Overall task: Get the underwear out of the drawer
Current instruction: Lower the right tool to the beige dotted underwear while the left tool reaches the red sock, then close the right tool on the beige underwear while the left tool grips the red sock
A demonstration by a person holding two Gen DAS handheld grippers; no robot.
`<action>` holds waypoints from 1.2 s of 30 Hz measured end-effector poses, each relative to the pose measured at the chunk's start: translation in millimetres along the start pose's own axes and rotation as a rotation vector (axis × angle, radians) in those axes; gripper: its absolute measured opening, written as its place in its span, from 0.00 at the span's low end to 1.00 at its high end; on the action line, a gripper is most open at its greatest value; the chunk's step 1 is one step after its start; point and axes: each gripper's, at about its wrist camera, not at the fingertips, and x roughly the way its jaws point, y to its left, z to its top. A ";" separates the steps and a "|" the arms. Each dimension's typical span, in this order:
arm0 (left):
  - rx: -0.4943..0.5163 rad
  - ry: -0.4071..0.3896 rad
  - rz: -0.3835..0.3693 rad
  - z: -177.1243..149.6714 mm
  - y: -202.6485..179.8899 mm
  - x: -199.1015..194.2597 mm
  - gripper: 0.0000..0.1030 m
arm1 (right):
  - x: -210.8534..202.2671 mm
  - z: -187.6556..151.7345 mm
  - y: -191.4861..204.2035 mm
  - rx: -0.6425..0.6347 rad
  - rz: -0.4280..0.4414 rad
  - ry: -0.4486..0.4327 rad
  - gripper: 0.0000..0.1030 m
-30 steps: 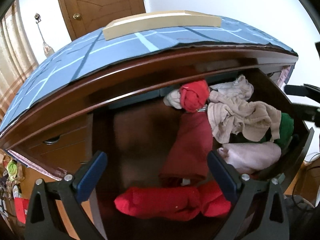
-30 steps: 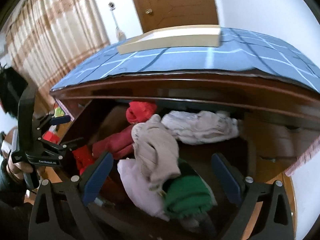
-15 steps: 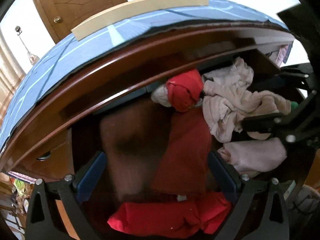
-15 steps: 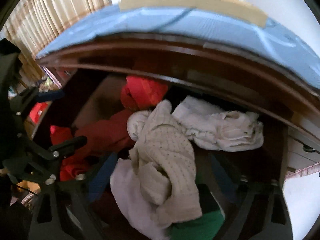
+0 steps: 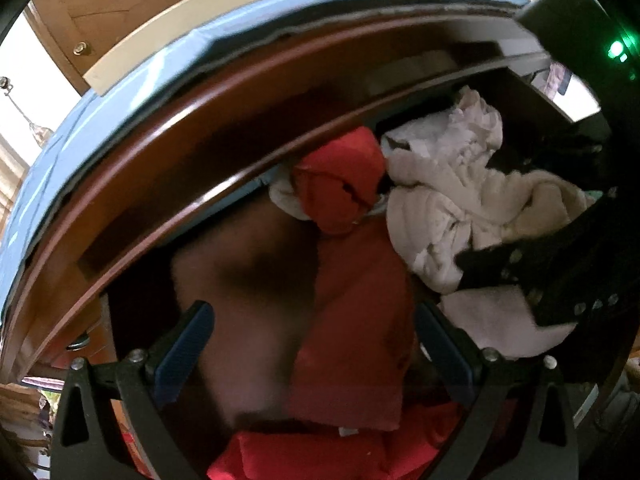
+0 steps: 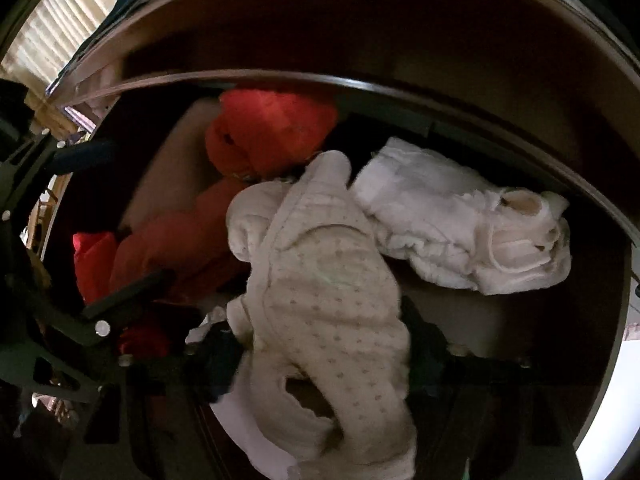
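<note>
Dropping from above the open drawer (image 6: 520, 128) into its pile, the right gripper (image 6: 324, 344) was closing its jaws around the dotted cream underwear (image 6: 320, 280), not yet lifted, while the left gripper (image 5: 312, 344) hung spread over red garments (image 5: 352, 320).

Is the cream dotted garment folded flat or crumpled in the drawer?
Crumpled. The cream dotted garment lies bunched and twisted, with uneven folds, over other clothes in the open drawer.
</note>
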 end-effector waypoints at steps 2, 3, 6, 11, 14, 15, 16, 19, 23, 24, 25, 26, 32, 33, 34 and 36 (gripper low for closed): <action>0.014 0.019 0.008 1.1 -4.0 6.3 0.99 | -3.6 -3.0 -3.3 0.001 0.003 -0.013 0.53; 0.017 0.028 0.011 -1.2 -2.4 7.2 0.99 | -6.8 -5.8 -5.4 0.005 0.005 -0.022 0.50; 0.025 0.062 0.012 -0.5 -3.8 13.9 0.99 | -17.1 -16.0 -12.7 0.039 0.034 -0.062 0.47; 0.037 0.087 0.020 2.6 -3.1 20.1 0.99 | -40.6 -36.2 -21.7 0.119 0.116 -0.132 0.47; 0.041 0.119 -0.001 4.9 -4.2 26.8 0.91 | -52.2 -49.5 -26.7 0.153 0.141 -0.166 0.47; 0.038 0.136 -0.011 7.9 -5.1 31.0 0.90 | -55.1 -55.2 -28.6 0.168 0.153 -0.177 0.47; 0.032 0.153 -0.023 8.4 -4.8 34.1 0.87 | -57.9 -60.1 -30.8 0.183 0.169 -0.190 0.47; 0.022 0.195 -0.055 8.6 -3.0 42.7 0.76 | -65.3 -71.9 -36.9 0.215 0.206 -0.231 0.47; -0.007 0.241 -0.119 6.4 1.1 51.4 0.57 | -65.7 -82.4 -42.3 0.250 0.230 -0.254 0.47; -0.014 0.245 -0.130 5.9 2.1 52.2 0.53 | -67.1 -84.2 -44.0 0.259 0.236 -0.259 0.47; -0.019 0.245 -0.139 5.1 2.7 52.3 0.48 | -66.8 -85.8 -43.0 0.267 0.240 -0.264 0.47; -0.018 0.238 -0.136 4.5 3.1 50.9 0.44 | -66.8 -87.5 -38.3 0.270 0.240 -0.266 0.47; -0.083 0.151 -0.150 -6.3 12.7 31.9 0.29 | -74.4 -93.0 -45.2 0.282 0.236 -0.295 0.47; -0.095 0.138 -0.149 -9.0 14.4 28.2 0.29 | -74.7 -91.3 -44.5 0.286 0.237 -0.301 0.47; -0.099 0.129 -0.148 -11.9 14.8 24.2 0.29 | -76.3 -91.5 -45.0 0.292 0.239 -0.308 0.47; -0.109 0.100 -0.149 -18.7 15.5 13.5 0.29 | -77.1 -94.8 -46.4 0.306 0.254 -0.320 0.47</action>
